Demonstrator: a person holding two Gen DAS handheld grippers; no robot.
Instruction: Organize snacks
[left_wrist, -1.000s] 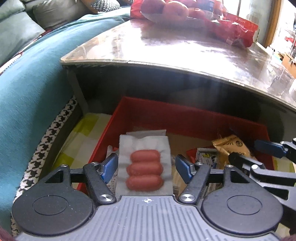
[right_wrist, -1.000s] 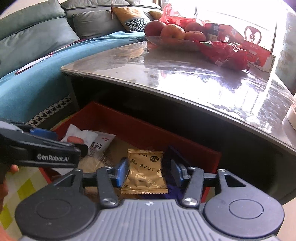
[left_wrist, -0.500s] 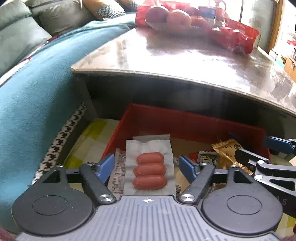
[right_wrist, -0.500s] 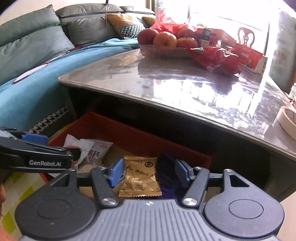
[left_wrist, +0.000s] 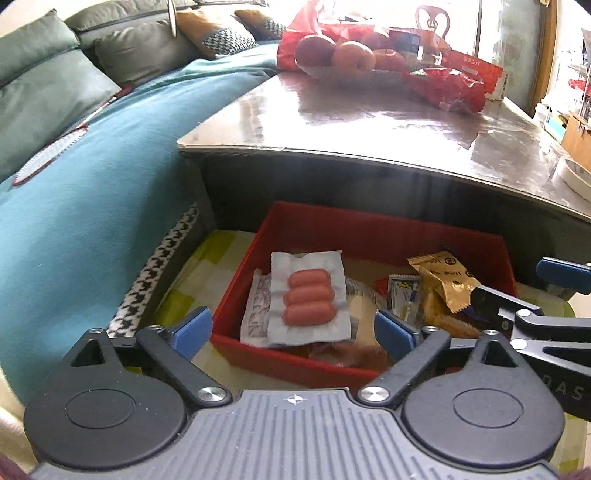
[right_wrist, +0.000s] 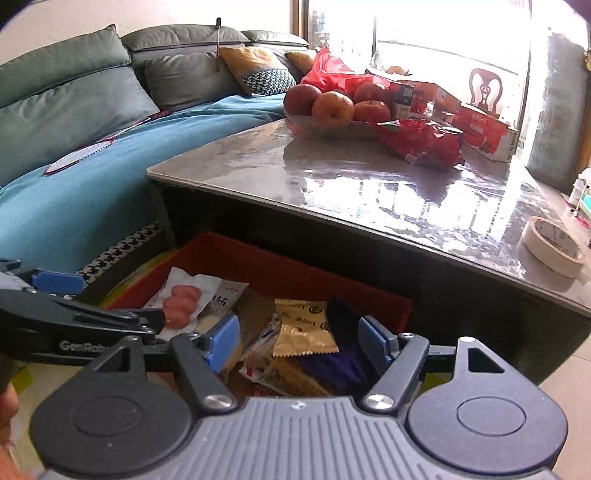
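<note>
A red box (left_wrist: 369, 229) sits on the floor under the table edge, filled with snack packets. In it lie a white pack of three sausages (left_wrist: 308, 299) and a gold packet (left_wrist: 443, 280). My left gripper (left_wrist: 293, 330) hovers above the box's near left corner. Its jaws are opening and nothing is pressed between them. My right gripper (right_wrist: 297, 341) hangs over the gold packet (right_wrist: 304, 326) with its jaws opening too, clear of the packet. From the right wrist view, the left gripper (right_wrist: 103, 299) shows beside the sausage pack (right_wrist: 183, 301). The right gripper (left_wrist: 524, 284) appears at the edge of the left wrist view.
A glossy table (right_wrist: 369, 184) overhangs the box's far side. It carries a bowl of apples (right_wrist: 332, 107), a red bag (right_wrist: 421, 142) and a tape roll (right_wrist: 552, 251). A sofa with a teal cover (left_wrist: 92, 192) runs along the left.
Both grippers have pulled back and up from the box while their jaws widened. The sausage pack and the gold packet stay lying in the box.
</note>
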